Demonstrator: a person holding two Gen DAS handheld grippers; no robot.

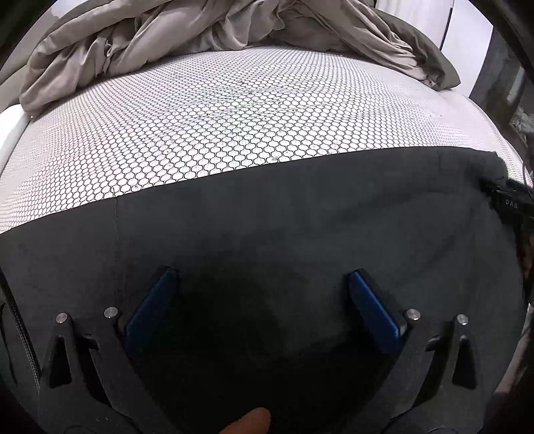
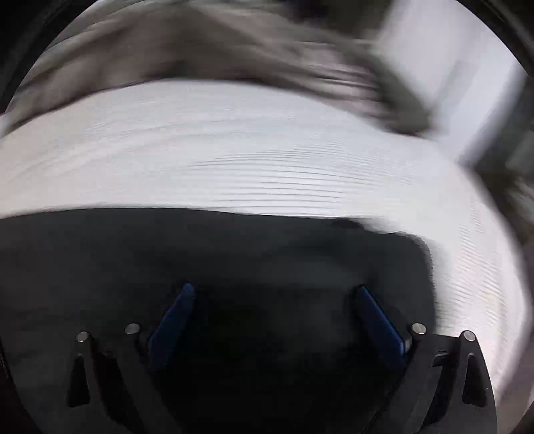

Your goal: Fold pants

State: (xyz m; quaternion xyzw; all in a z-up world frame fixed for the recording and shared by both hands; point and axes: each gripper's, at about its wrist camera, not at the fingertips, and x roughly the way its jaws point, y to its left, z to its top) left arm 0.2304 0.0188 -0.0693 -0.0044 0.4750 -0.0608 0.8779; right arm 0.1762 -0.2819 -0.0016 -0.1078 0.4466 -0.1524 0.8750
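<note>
Dark grey pants (image 1: 300, 213) lie flat across the near part of a mattress with a black honeycomb print (image 1: 217, 117). Their far edge runs straight from left to right, and a waistband with small lettering (image 1: 510, 203) shows at the right end. My left gripper (image 1: 262, 277) hovers over the cloth, open, with nothing between its blue pads (image 1: 153, 307). In the right wrist view, which is motion-blurred, the same pants (image 2: 233, 247) fill the lower half, ending in a corner at the right (image 2: 417, 247). My right gripper (image 2: 275, 290) is open above them.
A crumpled beige blanket (image 1: 167, 36) is heaped at the far end of the mattress, seen blurred as a blanket (image 2: 233, 50) in the right wrist view too. A fingertip (image 1: 253, 420) shows at the bottom edge. A white wall (image 1: 434, 20) stands at the far right.
</note>
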